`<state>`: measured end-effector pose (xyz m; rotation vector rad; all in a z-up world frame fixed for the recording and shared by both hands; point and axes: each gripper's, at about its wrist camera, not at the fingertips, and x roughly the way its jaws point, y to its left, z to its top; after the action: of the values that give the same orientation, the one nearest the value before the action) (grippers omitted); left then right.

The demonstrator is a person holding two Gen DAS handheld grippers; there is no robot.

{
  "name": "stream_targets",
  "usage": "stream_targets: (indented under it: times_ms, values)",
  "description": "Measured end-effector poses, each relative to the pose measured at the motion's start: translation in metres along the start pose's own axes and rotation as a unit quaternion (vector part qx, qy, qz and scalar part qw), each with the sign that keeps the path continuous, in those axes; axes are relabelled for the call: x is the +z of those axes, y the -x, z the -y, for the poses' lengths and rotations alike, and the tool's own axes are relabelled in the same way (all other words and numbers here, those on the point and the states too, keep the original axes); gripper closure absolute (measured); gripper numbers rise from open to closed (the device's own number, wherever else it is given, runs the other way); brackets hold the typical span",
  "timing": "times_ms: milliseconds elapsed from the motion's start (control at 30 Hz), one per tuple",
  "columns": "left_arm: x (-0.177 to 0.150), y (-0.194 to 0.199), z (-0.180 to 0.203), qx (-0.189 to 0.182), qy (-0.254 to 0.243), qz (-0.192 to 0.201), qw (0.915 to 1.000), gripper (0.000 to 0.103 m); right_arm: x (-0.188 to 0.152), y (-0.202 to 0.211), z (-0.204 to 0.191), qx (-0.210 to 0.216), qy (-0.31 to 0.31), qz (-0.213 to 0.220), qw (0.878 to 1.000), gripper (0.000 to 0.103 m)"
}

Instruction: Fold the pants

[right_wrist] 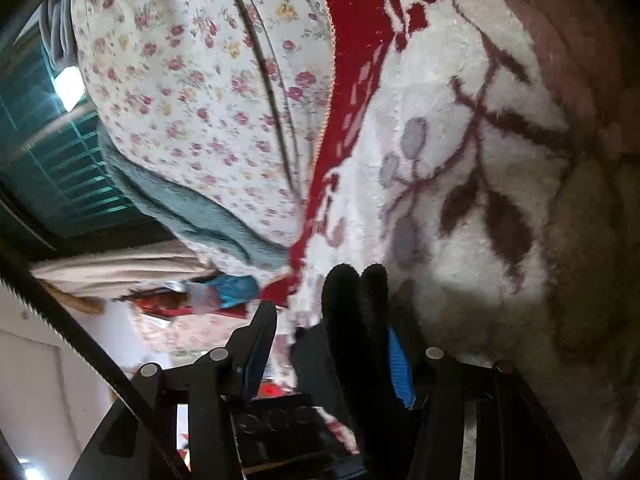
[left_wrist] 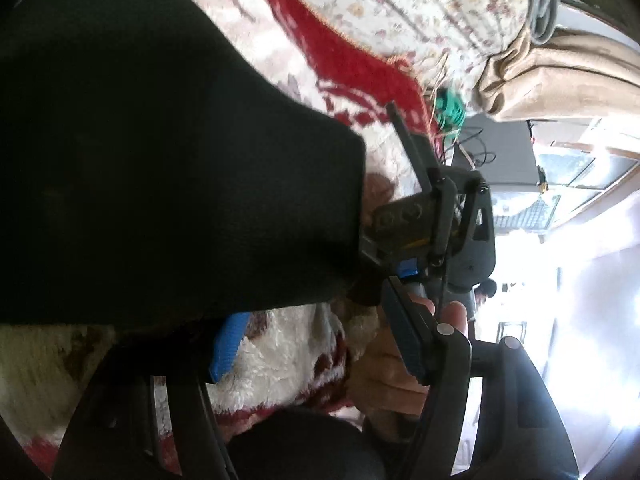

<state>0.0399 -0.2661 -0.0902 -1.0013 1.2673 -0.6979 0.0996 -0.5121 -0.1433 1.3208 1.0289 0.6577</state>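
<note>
The right claw (right_wrist: 324, 344) has a gap between its fingers, with a black fold of the pants (right_wrist: 356, 320) against one blue pad. The left claw (left_wrist: 308, 344) looks wide too, pants (left_wrist: 160, 160) hanging over it. Both should squeeze tight, then lay the cloth flat on the fluffy blanket (right_wrist: 460, 160).

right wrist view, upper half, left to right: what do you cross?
Green shutters → floral sheet → red blanket border → white plush blanket with a brown leaf pattern.
</note>
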Motion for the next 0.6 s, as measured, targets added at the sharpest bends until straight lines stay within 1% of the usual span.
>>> stream_targets:
  times_ms: [67,133,167,233,333,400,467,600]
  values:
    - [-0.005,0.005,-0.005,-0.007,0.024,0.043,0.9988,0.037,0.000,0.000,0.000,-0.006,0.001,0.000,1.000,0.051]
    - [-0.013,0.007,-0.010,0.005,0.061,0.077,0.9952,0.037,-0.001,-0.001,0.000,-0.011,0.001,0.000,1.000,0.051]
    - [-0.016,0.008,-0.010,0.018,0.076,0.082,0.9935,0.037,-0.001,-0.001,0.000,-0.012,0.002,0.000,1.000,0.051]
    - [-0.016,0.007,-0.008,0.035,0.080,0.088,0.9923,0.037,-0.002,-0.002,-0.001,-0.017,0.005,0.000,1.000,0.051]
    - [-0.012,0.000,-0.006,0.041,0.075,0.094,0.9919,0.036,-0.003,-0.004,-0.001,-0.023,0.009,0.000,1.000,0.051]
    - [-0.012,-0.002,-0.002,0.033,0.056,0.093,0.9935,0.025,-0.003,-0.004,-0.002,-0.024,0.014,-0.001,1.000,0.051]
    - [-0.011,-0.002,0.005,0.023,0.045,0.090,0.9946,0.019,-0.003,-0.004,-0.002,-0.024,0.015,-0.001,1.000,0.051]
    - [-0.008,0.005,0.004,-0.027,0.035,0.085,0.9954,0.019,-0.004,-0.005,-0.002,-0.023,0.016,0.002,1.000,0.051]
